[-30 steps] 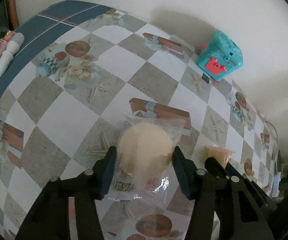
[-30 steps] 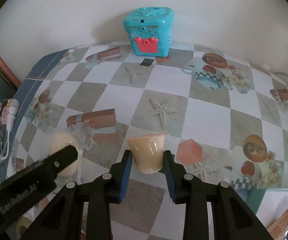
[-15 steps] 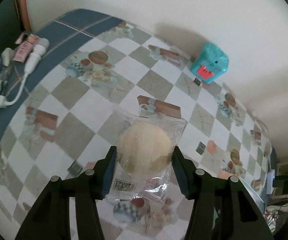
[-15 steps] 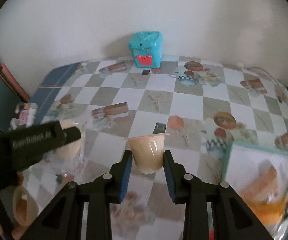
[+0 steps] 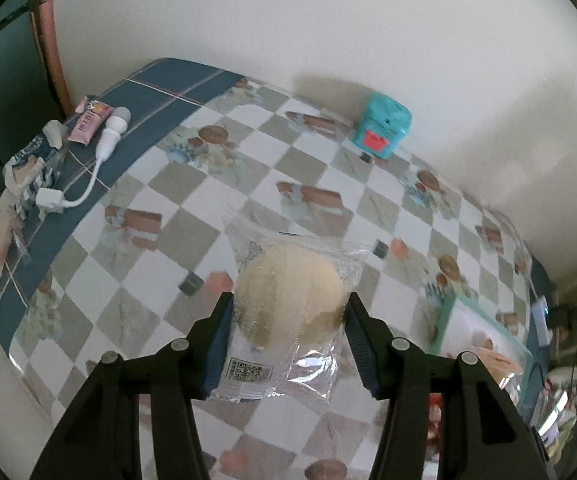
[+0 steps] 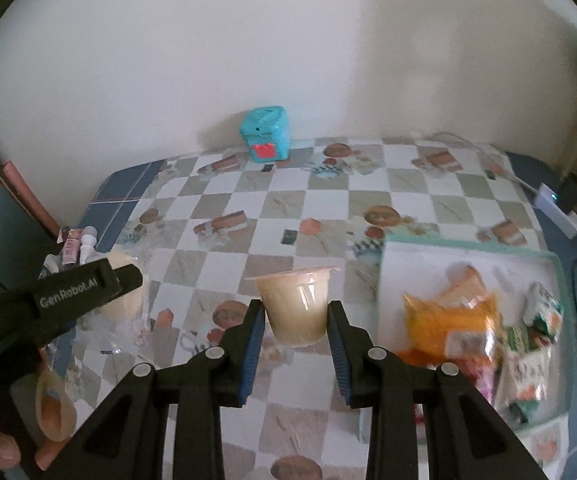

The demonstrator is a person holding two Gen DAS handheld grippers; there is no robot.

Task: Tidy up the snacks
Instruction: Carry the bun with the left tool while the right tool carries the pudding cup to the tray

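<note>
My left gripper (image 5: 288, 312) is shut on a round pale bun in a clear wrapper (image 5: 290, 300) and holds it well above the checkered table (image 5: 192, 240). My right gripper (image 6: 295, 320) is shut on a small beige pudding cup (image 6: 296, 304), also raised above the table. A teal-rimmed white tray (image 6: 468, 252) with several snack packets, among them an orange bag (image 6: 448, 324), lies at the right. The left gripper (image 6: 88, 284) with its bun also shows at the left of the right wrist view.
A teal toy box with a red front (image 5: 382, 126) stands by the back wall. A white cable and adapter (image 5: 88, 176) and a pink tube (image 5: 90, 120) lie on the blue left edge. A white power strip (image 6: 556, 208) sits at the far right.
Both grippers have risen and pulled back from the table with their snacks still held. The snack tray has come into the right wrist view.
</note>
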